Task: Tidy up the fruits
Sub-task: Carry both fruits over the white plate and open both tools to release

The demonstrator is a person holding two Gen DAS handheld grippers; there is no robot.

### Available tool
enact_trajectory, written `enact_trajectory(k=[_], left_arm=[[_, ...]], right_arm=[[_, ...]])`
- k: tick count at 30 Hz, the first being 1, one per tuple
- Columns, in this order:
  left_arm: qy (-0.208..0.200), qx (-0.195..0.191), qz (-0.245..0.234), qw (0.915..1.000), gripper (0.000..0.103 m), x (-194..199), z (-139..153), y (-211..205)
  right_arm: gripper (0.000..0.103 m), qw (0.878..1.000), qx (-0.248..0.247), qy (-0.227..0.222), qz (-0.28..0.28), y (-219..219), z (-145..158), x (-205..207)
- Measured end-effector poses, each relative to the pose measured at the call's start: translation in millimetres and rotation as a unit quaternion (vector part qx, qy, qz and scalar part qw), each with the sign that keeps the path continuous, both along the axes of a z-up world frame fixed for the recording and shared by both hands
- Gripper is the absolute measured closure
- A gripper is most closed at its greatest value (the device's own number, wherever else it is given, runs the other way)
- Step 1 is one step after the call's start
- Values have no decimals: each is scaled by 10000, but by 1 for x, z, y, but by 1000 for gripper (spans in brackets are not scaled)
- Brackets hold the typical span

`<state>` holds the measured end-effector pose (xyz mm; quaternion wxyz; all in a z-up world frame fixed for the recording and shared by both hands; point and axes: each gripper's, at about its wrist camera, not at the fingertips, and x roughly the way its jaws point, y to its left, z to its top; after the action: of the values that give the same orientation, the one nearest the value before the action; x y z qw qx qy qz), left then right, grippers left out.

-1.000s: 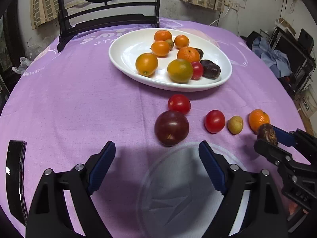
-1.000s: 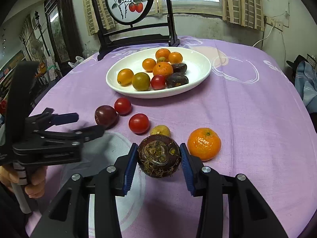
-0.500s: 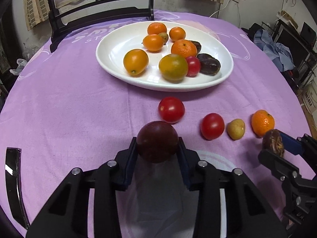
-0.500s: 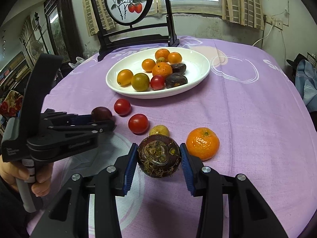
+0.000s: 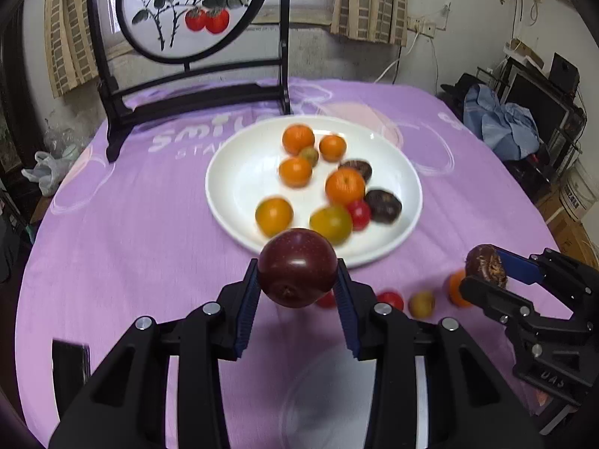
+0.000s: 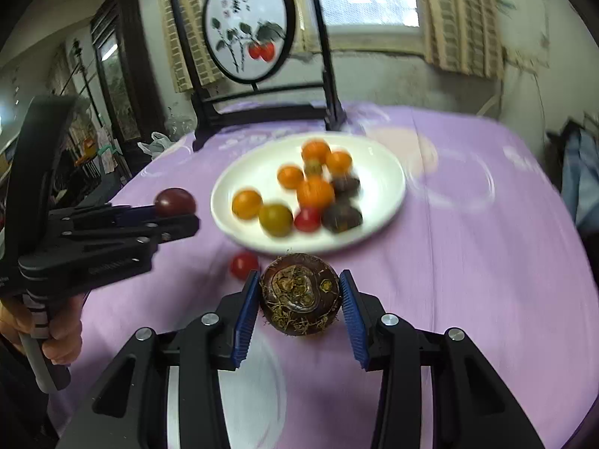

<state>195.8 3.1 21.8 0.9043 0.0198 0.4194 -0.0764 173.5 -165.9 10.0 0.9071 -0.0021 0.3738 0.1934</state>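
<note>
Both grippers lifted since the earlier frame. Left gripper (image 5: 297, 292) clenched on dark red plum (image 5: 297, 266), mid-frame, raised off the cloth before the white plate (image 5: 239, 172). Right gripper (image 6: 299, 301) clamps rough brown fruit (image 6: 299, 293), lower centre. Plum smooth, likely slippery, soft: hold at widest girth. Both tools level, pointing at plate.

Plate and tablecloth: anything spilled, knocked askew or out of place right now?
Nothing spilled. The white plate sits flat with its fruit inside. Out of place are only loose pieces on the purple cloth near it: a red tomato, a small yellow fruit, an orange.
</note>
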Motion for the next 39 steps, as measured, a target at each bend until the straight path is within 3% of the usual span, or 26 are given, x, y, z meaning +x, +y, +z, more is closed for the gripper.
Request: enact_trajectory(k=[6, 10, 17, 18, 19, 21, 26, 31, 34, 39], left_arm=[[103, -29, 215, 9997, 65, 54, -8, 0], [261, -1, 413, 9988, 65, 83, -21, 5], [420, 6, 594, 9973, 65, 111, -38, 9], [398, -39, 633, 9972, 58, 112, -39, 11], [362, -48, 656, 9972, 41, 113, -39, 11], [182, -65, 661, 9976, 30, 109, -34, 10], [-113, 4, 493, 9987, 22, 90, -20, 5], [-216, -62, 464, 9987, 15, 64, -10, 7], [-222, -19, 533, 9983, 14, 45, -8, 9], [-160, -34, 625, 9979, 12, 3, -20, 9]], right_arm=[[60, 9998, 138, -147, 26, 19, 8, 55], [60, 9995, 306, 73, -72, 25, -4, 88], [59, 9984, 24, 419, -373, 29, -33, 122], [54, 9981, 70, 456, -406, 27, -35, 123], [46, 9978, 154, 481, -429, 24, -36, 124], [44, 9974, 278, 439, -489, 19, -35, 122], [42, 9957, 622, 292, -626, 0, -24, 107], [34, 9934, 893, 329, -636, -19, -17, 83], [31, 9960, 575, 382, -571, -27, -18, 63], [31, 9961, -434, 341, -688, -36, -26, 23]])
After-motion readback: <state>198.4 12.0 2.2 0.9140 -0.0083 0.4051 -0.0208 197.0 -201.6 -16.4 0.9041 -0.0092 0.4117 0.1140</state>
